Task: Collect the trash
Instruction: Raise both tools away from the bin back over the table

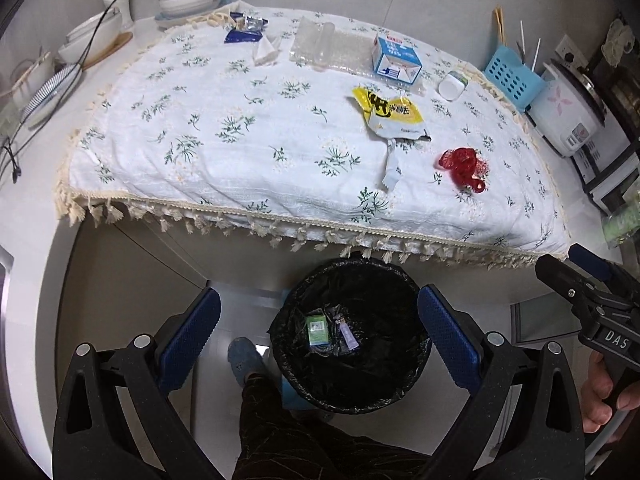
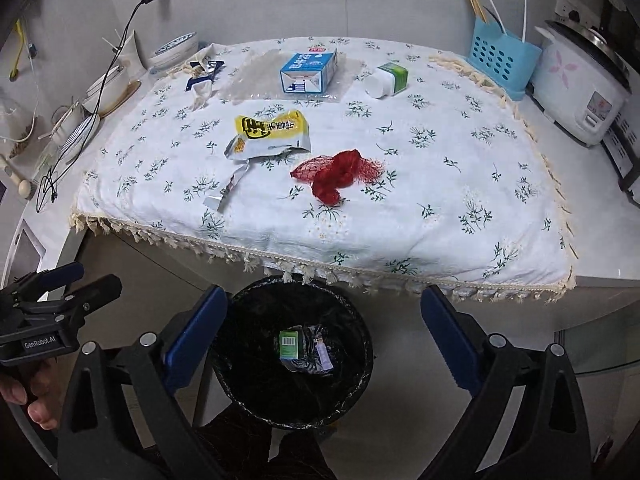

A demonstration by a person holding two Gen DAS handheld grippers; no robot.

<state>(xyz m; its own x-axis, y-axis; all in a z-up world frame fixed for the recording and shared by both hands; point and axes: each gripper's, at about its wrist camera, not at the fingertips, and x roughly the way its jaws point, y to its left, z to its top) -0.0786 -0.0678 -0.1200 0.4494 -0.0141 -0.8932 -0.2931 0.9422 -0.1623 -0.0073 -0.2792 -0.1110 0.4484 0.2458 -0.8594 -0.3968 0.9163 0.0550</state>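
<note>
Two grippers hang above a black-lined trash bin [image 1: 352, 336] that stands on the floor just under the near edge of a table. The left gripper [image 1: 318, 338] has its blue-padded fingers [image 1: 188, 336] spread wide with nothing between them, the bin showing through the gap. The right gripper [image 2: 322, 338] is likewise wide, its pads bare and the bin mouth below it.

Inside the bin, near the bottom, lie a small green box [image 2: 289, 345] and, at its three o'clock, a pale purple wrapper [image 2: 324, 354]; they are just beside each other.

On the flowered tablecloth [image 2: 440, 200] more trash is left. In the right wrist view a red net bag [image 2: 336, 176] lies near the middle of the cloth. At its ten o'clock sits a torn yellow snack packet [image 2: 272, 134] with a silver strip trailing toward seven o'clock. At twelve o'clock from the packet a blue-and-white milk carton [image 2: 308, 72] lies on its side on a clear plastic sheet [image 2: 256, 80]. A white-capped green bottle [image 2: 388, 79] lies at the carton's three o'clock, apart from it. At the carton's nine o'clock are a crumpled white tissue [image 2: 202, 90] and a dark blue wrapper [image 2: 206, 68].

A blue perforated holder [image 2: 500, 60] and a rice cooker [image 2: 580, 84] stand at the table's two o'clock corner; bowls [image 2: 176, 50] are at eleven o'clock.
</note>
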